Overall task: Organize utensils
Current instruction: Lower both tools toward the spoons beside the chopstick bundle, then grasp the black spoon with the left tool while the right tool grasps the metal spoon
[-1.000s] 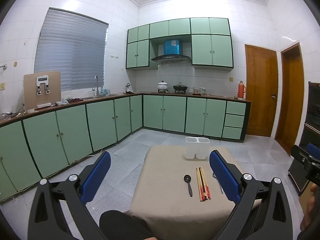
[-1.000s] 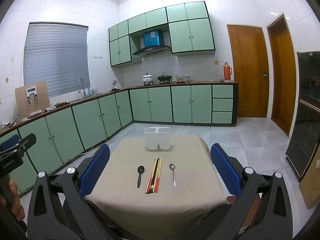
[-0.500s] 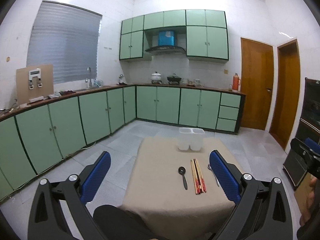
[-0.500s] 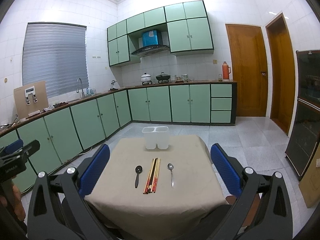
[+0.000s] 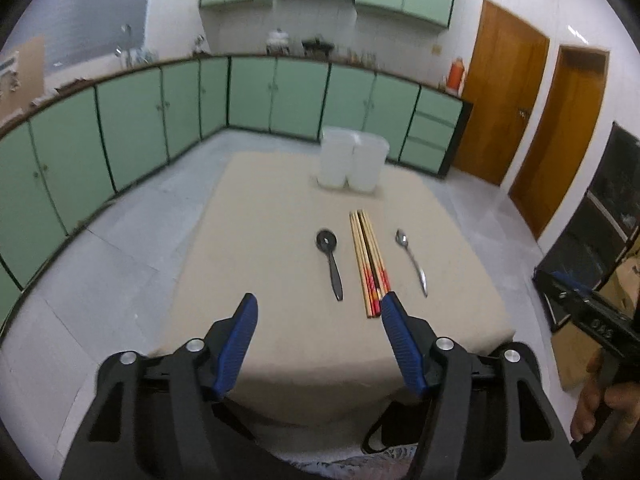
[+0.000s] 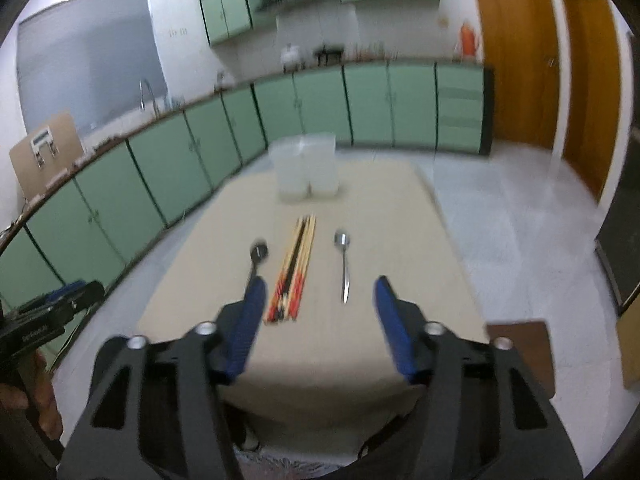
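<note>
A beige table holds a black spoon, a bundle of chopsticks and a metal spoon side by side. A white two-part holder stands at the far end. My left gripper is open and empty above the near table edge, left of the utensils. In the right wrist view the black spoon, chopsticks, metal spoon and holder show, blurred. My right gripper is open and empty, just short of the utensil handles.
Green cabinets line the left and far walls, with tiled floor around the table. Wooden doors stand at the right. A dark cabinet and cardboard are on the far right.
Both grippers have tilted down and moved forward over the table. The utensils now appear larger and closer. Both stay open.
</note>
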Demonstrator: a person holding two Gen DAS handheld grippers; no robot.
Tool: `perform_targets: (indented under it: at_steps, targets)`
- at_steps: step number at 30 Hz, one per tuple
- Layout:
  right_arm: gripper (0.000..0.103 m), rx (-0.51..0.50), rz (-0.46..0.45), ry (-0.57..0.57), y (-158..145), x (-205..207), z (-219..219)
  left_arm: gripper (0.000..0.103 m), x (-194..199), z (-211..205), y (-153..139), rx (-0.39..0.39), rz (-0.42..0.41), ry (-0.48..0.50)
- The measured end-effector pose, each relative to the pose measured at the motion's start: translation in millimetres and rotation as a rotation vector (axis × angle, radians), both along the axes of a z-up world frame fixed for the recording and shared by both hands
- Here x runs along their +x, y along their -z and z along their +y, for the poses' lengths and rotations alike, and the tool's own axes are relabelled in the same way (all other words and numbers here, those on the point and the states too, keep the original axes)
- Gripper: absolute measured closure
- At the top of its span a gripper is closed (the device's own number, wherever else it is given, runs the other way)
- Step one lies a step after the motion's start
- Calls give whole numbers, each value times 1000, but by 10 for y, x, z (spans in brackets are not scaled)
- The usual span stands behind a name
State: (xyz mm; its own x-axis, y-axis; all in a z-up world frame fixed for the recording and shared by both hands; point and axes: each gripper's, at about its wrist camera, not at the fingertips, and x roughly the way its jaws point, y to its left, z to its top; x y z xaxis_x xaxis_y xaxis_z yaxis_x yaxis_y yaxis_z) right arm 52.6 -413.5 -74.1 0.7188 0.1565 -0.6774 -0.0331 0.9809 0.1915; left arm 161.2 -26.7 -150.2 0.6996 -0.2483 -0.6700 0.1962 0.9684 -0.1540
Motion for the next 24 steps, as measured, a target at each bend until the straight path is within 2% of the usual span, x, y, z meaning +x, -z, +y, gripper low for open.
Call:
perform_targets:
  at_steps: [1, 5, 12, 15, 18, 24]
  targets:
    - [60, 1, 25, -6, 109, 97, 14, 40, 101, -39, 63, 0, 15, 9]
    - [67, 7, 116, -46, 535, 441, 116, 40, 491, -215, 419, 23, 78, 34]
    - [72, -23, 178, -64, 1131, 933, 194, 40, 1110, -457, 1099, 25, 200, 42]
    - [72, -27, 203, -65, 1272, 1058, 181, 42, 1275, -550, 1308, 48, 225, 31]
    - [72, -37, 212, -65, 1377, 1137, 153, 47, 1398, -614, 1469, 52, 266, 32]
    - [72, -40, 218, -59, 1502, 1329, 115, 48, 1397, -762, 1484, 126, 203, 33]
